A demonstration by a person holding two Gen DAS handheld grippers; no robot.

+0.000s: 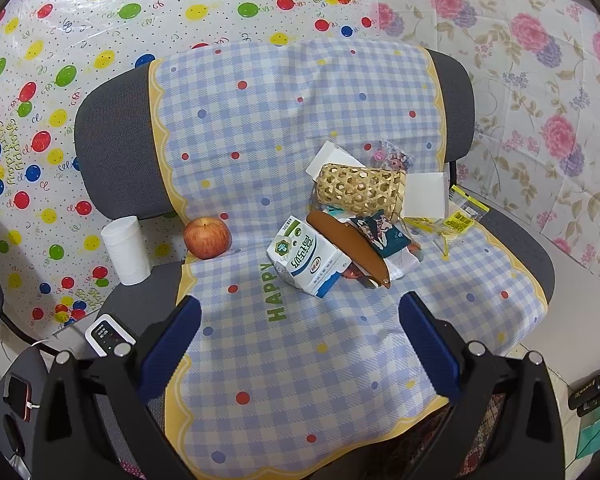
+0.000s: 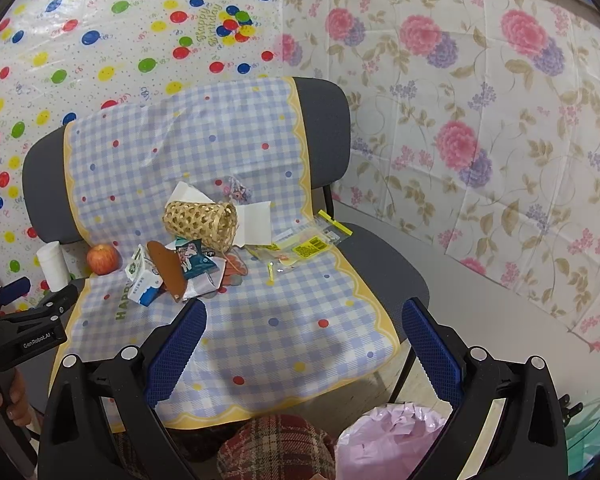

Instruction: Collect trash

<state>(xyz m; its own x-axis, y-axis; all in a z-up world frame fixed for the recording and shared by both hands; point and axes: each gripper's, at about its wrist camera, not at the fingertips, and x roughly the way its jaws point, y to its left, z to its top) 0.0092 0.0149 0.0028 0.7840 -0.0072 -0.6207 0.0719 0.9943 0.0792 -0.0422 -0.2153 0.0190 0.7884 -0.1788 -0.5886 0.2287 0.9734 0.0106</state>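
The trash sits heaped on the chair seat: a milk carton (image 1: 306, 258), a brown flat piece (image 1: 350, 248), a dark snack wrapper (image 1: 380, 232) and a yellow-labelled plastic bag (image 1: 458, 220), under a tipped bamboo basket (image 1: 358, 188). The heap lies ahead of the left tool (image 1: 300, 344), whose fingers are spread apart and empty. The right tool (image 2: 304, 356) is likewise spread wide, the heap ahead and to its left. A pink-lined bin (image 2: 388, 436) shows just below it. An apple (image 1: 207, 238) and paper roll (image 1: 126, 250) stand further left.
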